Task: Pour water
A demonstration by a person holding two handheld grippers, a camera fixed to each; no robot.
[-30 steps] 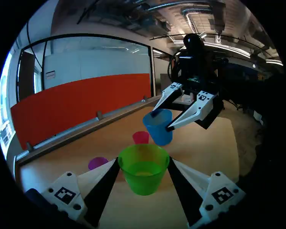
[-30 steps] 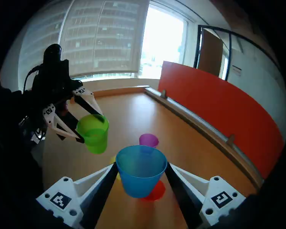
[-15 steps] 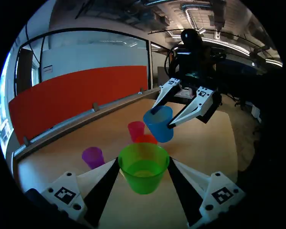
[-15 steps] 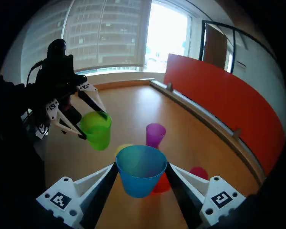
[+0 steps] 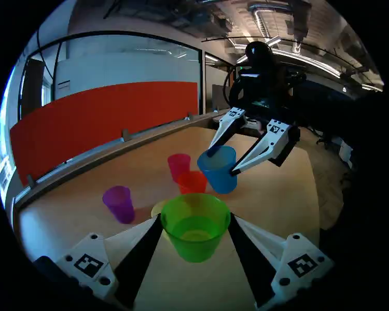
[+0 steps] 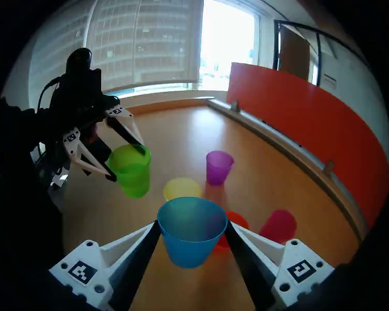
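Left claw [image 5: 194, 222] is clamping both fingers on green cup [image 5: 195, 237]; right claw [image 6: 192, 227] is likewise clamping blue cup [image 6: 191, 244]. Both are hanging above bench [image 5: 277, 192]. Purple cup [image 6: 218, 167], half-hidden a second ago, is now showing whole.

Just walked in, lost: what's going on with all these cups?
A person's left gripper grips a green cup, seemingly with liquid inside; the right gripper grips a blue cup. Both cups are upright above the wooden table, where a purple cup, yellow cup, orange cup and pink cup stand. No pouring yet.
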